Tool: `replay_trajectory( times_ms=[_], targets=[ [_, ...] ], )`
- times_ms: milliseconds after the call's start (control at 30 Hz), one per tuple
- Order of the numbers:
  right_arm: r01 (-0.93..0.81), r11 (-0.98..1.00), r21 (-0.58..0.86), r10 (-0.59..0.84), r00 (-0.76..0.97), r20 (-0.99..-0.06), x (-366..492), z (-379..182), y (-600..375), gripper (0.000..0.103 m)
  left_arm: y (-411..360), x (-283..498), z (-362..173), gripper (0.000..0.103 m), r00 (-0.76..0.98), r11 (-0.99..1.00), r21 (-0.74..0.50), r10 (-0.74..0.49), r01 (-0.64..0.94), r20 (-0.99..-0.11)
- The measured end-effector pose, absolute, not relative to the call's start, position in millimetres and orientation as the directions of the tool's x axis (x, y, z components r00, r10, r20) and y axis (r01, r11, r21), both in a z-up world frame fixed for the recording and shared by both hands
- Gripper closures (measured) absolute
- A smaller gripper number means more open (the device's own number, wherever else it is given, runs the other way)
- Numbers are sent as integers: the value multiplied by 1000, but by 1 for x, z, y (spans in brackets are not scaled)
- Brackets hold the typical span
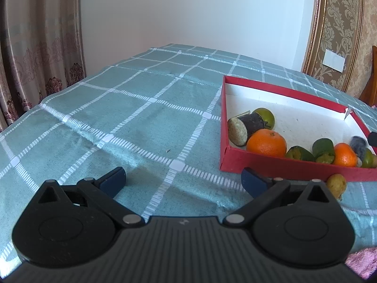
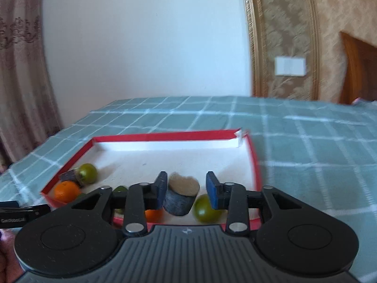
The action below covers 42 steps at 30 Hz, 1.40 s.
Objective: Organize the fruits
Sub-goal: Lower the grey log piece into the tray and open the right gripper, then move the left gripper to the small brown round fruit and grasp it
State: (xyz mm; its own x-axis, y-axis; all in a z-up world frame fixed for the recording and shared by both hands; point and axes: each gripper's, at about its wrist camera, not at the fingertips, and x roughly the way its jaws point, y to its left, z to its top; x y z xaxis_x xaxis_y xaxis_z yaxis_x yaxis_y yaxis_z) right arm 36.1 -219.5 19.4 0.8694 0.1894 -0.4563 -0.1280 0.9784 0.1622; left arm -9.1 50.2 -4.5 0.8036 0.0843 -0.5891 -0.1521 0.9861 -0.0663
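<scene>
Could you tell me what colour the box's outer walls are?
Red box, white inside; clearest in the left wrist view.

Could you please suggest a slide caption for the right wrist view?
Right gripper open above a dark cut stalk piece in the red tray of fruit.

- A plain white wall (image 1: 188, 11) stands at the far side.
- Patterned brownish curtains (image 1: 35, 47) hang at left.
- Gold damask wallpaper (image 2: 282, 35) with a white switch plate (image 2: 290, 66) at right.
- A teal checked tablecloth (image 1: 141, 108) lies in soft daylight.
</scene>
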Motion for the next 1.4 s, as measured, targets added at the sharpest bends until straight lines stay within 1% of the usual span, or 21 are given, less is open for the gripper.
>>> replay_trajectory(
  times_ms=[167, 200, 233, 267, 300, 333, 533, 600, 667, 700, 733, 833, 967, 1100, 1267, 1367, 1400],
  targets=[
    [-54, 980, 189, 126, 910, -394, 12, 22, -239, 62, 49, -9, -5, 0, 804, 986, -66, 85, -153, -589],
    [-42, 980, 195, 116, 916, -384, 5, 23, -245, 58, 49, -9, -5, 0, 804, 986, -65, 87, -154, -588],
    [-28, 978, 205, 105, 922, -373, -3, 22, -252, 50, 49, -9, -5, 0, 803, 986, -64, 88, -154, -589],
    [-12, 976, 217, 91, 929, -359, -11, 21, -259, 45, 49, -9, -5, 0, 804, 986, -63, 88, -154, -589],
    [4, 975, 224, 76, 936, -345, -19, 19, -264, 36, 49, -10, -4, 0, 804, 986, -63, 89, -155, -588],
    [19, 974, 227, 59, 942, -331, -26, 17, -269, 32, 49, -10, -4, 0, 804, 986, -63, 90, -157, -587],
    [79, 963, 260, 10, 946, -324, -45, -5, -287, 32, 46, -10, -4, 0, 802, 986, -34, 110, -161, -586],
    [86, 952, 292, 20, 939, -343, -44, -10, -291, 32, 43, -9, -4, 0, 800, 987, -14, 121, -160, -588],
    [87, 945, 316, 25, 942, -333, -44, -10, -293, 32, 39, -10, -3, 0, 802, 987, 12, 137, -161, -581],
    [86, 944, 318, 27, 942, -334, -44, -10, -293, 31, 37, -11, -3, 0, 807, 987, 24, 143, -158, -573],
    [87, 944, 318, 28, 940, -340, -43, -10, -293, 27, 35, -12, -2, 0, 811, 987, 39, 149, -154, -565],
    [106, 941, 323, 20, 931, -365, -41, -13, -296, 25, 27, -16, 0, 0, 820, 987, 70, 157, -142, -550],
    [119, 932, 341, 22, 923, -384, -40, -17, -300, 25, 14, -22, 4, 0, 822, 995, 31, 100, -99, -560],
    [114, 930, 348, 31, 923, -384, -40, -18, -301, 25, -11, -32, 14, 0, 842, 999, 30, 42, -31, -538],
    [111, 927, 358, 39, 922, -386, -40, -19, -302, 25, -44, -44, 21, 0, 877, 994, 60, -51, 91, -478],
    [110, 924, 367, 42, 923, -383, -40, -19, -304, 25, -60, -43, 16, 0, 873, 987, 87, -80, 139, -481],
    [109, 923, 370, 43, 923, -381, -41, -19, -304, 25, -62, -42, 13, 2, 871, 985, 88, -85, 145, -485]
  ],
)
